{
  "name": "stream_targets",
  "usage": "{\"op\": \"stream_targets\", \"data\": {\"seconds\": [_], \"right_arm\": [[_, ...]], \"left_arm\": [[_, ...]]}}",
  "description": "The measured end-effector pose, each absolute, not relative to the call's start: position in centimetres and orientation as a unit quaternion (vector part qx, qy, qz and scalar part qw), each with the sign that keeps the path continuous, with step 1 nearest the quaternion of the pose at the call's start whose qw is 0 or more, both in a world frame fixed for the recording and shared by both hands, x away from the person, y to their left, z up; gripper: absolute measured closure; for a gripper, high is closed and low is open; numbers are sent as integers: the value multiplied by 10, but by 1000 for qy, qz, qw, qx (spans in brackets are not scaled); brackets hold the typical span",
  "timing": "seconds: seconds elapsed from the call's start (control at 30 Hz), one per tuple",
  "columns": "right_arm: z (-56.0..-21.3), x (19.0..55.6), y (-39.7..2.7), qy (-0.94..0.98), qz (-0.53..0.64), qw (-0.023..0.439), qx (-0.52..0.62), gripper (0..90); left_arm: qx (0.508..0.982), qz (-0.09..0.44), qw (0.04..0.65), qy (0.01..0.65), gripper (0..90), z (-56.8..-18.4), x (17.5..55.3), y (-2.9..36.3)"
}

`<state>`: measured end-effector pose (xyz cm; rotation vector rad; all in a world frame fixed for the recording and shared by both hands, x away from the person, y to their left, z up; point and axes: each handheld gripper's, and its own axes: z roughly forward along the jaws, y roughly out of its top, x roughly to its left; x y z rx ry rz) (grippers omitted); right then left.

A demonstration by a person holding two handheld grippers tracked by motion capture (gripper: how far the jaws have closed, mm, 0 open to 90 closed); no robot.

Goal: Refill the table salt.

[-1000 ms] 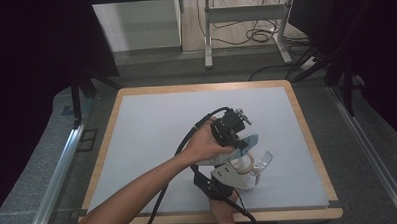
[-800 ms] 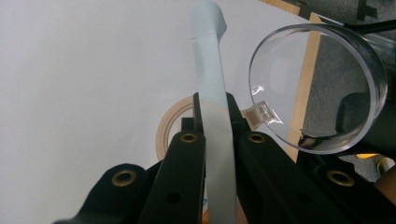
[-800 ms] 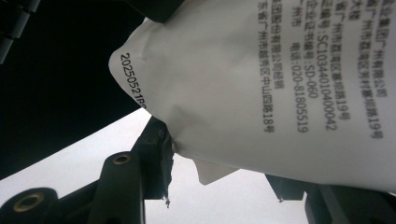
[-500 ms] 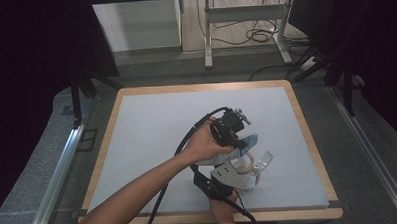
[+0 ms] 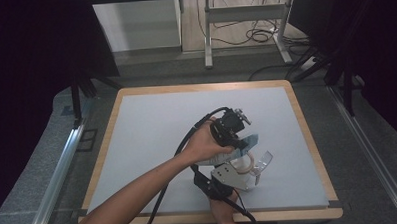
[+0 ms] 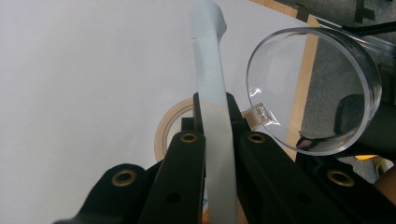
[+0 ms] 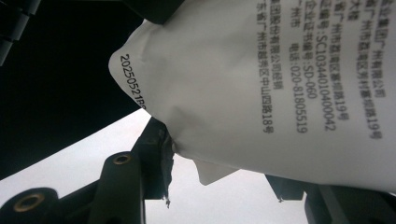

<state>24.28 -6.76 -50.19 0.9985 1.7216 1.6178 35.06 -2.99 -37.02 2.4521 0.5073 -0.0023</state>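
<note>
our left claw [image 6: 215, 135] is pressed together on a strip of pale blue tape [image 6: 210, 70], which runs up from between the jaws and ends in a curled tip. just behind it lies the tape roll [image 6: 164, 130] on the table [image 6: 79, 70], and beside it a clear plastic cup [image 6: 317, 84] lies tipped with its mouth toward us. our right claw [image 7: 219, 172] pinches a white printed pouch [image 7: 261, 79], the jaws half closed on its lower edge.

from the high view, nothing has shifted since a second ago: both hands and the things between them sit in the same place near the front right of the table [image 5: 152, 128]. we judge this a pause mid-job, with the tape drawn out but not yet laid on the pouch [image 5: 214, 159].

hard to make out: where the strip [image 5: 248, 140] joins the roll [image 5: 242, 163], hidden by the jaws, and what the pouch holds. the left hand [image 5: 203, 146] covers much of the pouch from above.
</note>
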Motion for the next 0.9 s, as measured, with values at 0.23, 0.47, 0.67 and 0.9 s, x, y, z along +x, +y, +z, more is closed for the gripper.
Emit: {"op": "stream_targets", "data": {"seconds": [0.23,0.47,0.67,0.9], "right_arm": [[-502,243,-68,645,605,284,372,492],[-501,242,-68,643,605,285,373,493],[-500,243,-68,642,607,287,371,494],[-499,243,-66,640,609,287,370,493]], "left_arm": [[929,-2,314,196,900,-371,351,-30],[928,1,317,194,900,-370,349,-31],[930,2,312,195,900,-368,349,-31],[930,3,310,196,900,-367,349,-30]]}}
